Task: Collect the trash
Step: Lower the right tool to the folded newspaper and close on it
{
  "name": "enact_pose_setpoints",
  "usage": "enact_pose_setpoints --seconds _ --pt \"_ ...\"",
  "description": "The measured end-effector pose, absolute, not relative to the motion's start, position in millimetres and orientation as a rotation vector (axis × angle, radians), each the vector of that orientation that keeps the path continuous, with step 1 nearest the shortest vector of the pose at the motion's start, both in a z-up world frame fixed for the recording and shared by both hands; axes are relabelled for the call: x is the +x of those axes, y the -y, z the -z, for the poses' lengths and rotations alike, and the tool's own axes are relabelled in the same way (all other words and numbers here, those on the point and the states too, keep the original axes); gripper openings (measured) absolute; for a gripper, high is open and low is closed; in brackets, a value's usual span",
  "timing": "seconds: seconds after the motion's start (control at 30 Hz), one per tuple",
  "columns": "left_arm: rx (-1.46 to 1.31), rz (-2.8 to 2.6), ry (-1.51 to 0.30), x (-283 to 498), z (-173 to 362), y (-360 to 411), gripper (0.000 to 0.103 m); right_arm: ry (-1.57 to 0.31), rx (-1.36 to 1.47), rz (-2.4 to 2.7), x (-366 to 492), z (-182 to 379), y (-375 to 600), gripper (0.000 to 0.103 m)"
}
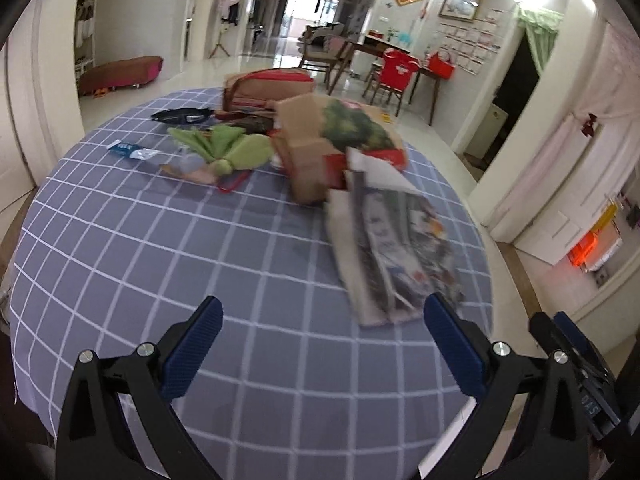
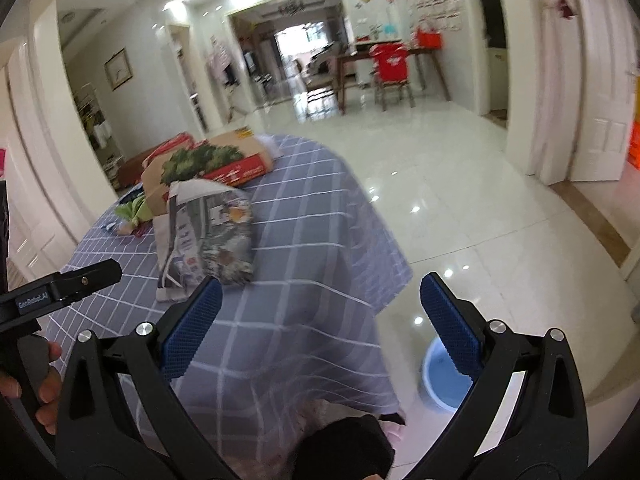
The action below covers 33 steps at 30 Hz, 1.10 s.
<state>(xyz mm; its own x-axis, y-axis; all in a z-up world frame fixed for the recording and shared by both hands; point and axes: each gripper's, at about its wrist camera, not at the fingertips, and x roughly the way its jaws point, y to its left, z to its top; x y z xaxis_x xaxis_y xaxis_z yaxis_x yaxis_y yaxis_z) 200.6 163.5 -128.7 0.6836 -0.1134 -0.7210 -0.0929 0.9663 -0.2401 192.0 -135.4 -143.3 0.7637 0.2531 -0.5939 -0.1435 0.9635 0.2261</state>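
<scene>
The left gripper (image 1: 322, 322) is spread wide and empty above the checked tablecloth (image 1: 160, 248). The printed paper bag (image 1: 394, 240) lies flat, its near end just beyond the right fingertip. The right gripper (image 2: 320, 294) is likewise spread, holding nothing; the bag (image 2: 212, 232) lies beyond its left fingertip.

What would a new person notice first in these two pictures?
Probably the heap of paper bags and green wrappers at the far side of the blue checked tablecloth. Nearer lies a printed bag, just ahead of the open left gripper. A blue bucket stands on the floor beside the table.
</scene>
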Motion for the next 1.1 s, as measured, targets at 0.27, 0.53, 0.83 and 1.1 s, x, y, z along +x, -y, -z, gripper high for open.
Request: enact_pose_setpoints --seconds 0.27,0.53,0.83,1.1 --pt "-0.257 -0.077 -0.791 224.4 126.0 -193.8 0.099 -0.759 0.095 -0.388 254.7 142.9 69.4 0.097" --pt "-0.23 -0.093 -0.792 242.2 129.5 -215.1 0.099 -0.869 0.031 -0.443 306.4 162.7 38.4 0.097" --pt "-0.22 -0.071 -0.811 248.7 135.4 -214.5 0.099 -0.88 -0.056 -0.545 320.6 164.3 22.5 0.092" --pt "-0.198 -0.071 -0.809 247.9 131.7 -209.3 0.099 -0.871 0.029 -0.602 320.8 157.8 42.5 0.039"
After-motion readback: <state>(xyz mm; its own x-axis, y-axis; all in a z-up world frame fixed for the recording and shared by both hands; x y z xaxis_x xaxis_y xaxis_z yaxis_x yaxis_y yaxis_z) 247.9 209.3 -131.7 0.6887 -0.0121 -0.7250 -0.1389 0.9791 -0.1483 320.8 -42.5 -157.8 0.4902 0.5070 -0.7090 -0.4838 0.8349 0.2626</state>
